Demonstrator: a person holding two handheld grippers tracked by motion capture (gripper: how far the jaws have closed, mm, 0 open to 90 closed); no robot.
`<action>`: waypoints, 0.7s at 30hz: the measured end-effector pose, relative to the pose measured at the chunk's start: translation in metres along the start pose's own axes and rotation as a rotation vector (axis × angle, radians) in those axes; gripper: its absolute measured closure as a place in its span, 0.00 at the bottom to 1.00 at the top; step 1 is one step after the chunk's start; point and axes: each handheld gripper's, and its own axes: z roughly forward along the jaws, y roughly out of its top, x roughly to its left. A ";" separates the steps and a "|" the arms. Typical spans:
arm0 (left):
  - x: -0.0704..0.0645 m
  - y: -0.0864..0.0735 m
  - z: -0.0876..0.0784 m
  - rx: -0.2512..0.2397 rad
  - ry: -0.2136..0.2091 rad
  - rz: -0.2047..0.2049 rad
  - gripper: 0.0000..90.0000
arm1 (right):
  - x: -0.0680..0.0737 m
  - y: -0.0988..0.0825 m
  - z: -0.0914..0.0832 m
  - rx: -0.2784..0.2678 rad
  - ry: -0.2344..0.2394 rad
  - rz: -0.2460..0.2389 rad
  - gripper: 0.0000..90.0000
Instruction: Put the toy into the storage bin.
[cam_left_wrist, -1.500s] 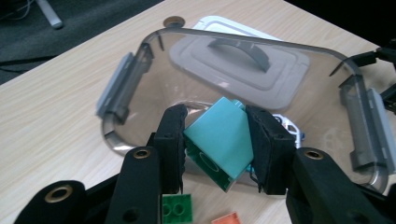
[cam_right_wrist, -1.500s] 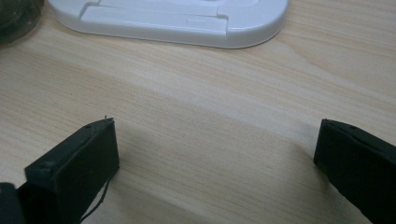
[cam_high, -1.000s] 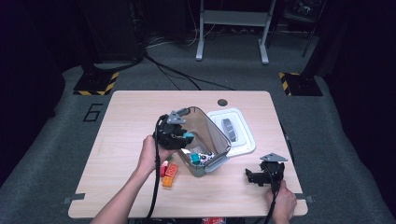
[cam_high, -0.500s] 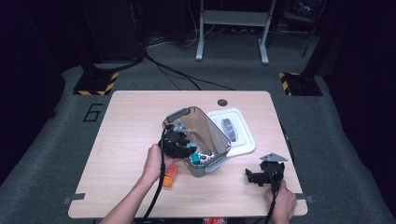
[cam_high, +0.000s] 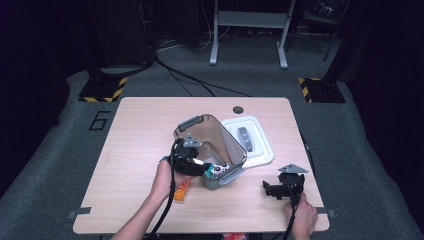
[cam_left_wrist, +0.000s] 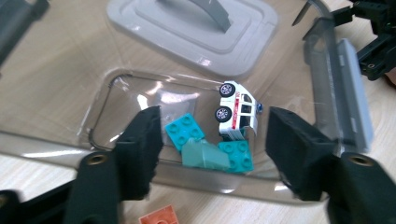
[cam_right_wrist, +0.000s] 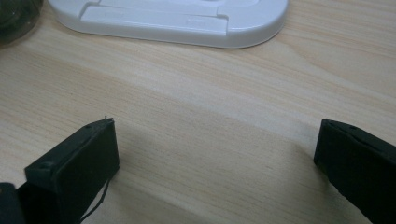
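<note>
Just opened: left gripper (cam_left_wrist: 212, 140) jaws over clear bin (cam_high: 212, 145), teal bricks (cam_left_wrist: 210, 147) released inside beside toy car (cam_left_wrist: 237, 109); orange brick (cam_high: 182, 190) at 7 o'clock next. Right gripper (cam_right_wrist: 215, 154) open, idle.

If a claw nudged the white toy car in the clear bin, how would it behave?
The toy car lies on its side, wheels off the floor, so it would likely slide, not roll. It looks like light, stiff plastic, easily shoved against the teal bricks.

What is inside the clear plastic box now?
In the clear box lie a white toy car and teal building bricks. The bricks overlap, so what is under them is hidden.
</note>
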 end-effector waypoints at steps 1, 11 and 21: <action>0.001 -0.001 -0.003 -0.011 0.002 0.004 0.32 | 0.000 0.000 0.000 0.000 0.000 0.000 0.00; 0.013 -0.013 -0.035 -0.083 0.042 -0.024 0.20 | 0.000 0.000 0.000 0.000 0.000 0.000 0.00; 0.041 -0.041 -0.054 -0.113 0.101 -0.114 0.16 | 0.000 0.000 0.000 0.000 0.000 0.000 0.00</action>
